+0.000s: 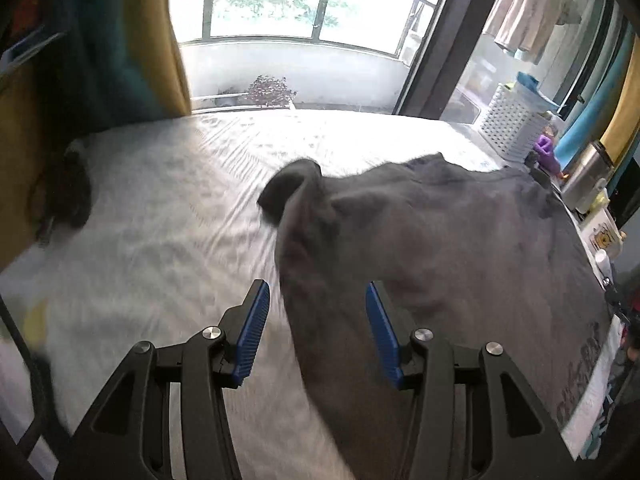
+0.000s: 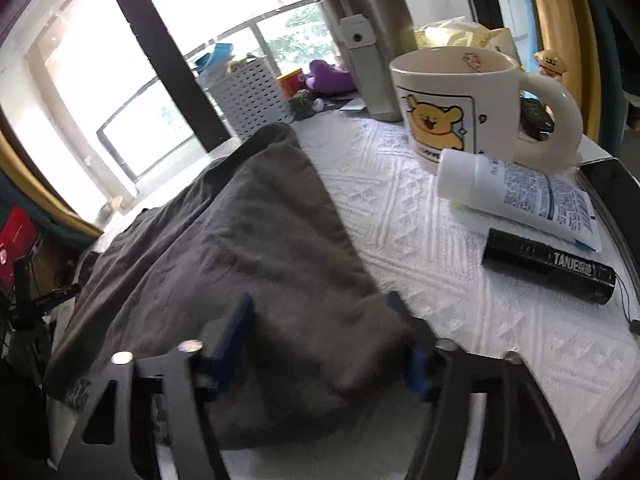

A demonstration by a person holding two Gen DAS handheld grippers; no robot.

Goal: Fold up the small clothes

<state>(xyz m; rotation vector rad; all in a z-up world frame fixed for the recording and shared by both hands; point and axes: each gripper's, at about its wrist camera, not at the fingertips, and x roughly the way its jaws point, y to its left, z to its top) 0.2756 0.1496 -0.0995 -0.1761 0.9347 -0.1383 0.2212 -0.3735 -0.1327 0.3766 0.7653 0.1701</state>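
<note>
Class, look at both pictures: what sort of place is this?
Probably a lived-in home room beside a balcony: clothes hanging by the window, a cartoon mug on the white cloth-covered surface, and a grey garment being folded.

Grey garment looked like soft matt cotton – the white tablecloth was woven with raised texture, mug glazed glossy, canister brushed steel.

Bright daylight thru window blows out, fisheye edges warp, motion blur near bottom.
</note>
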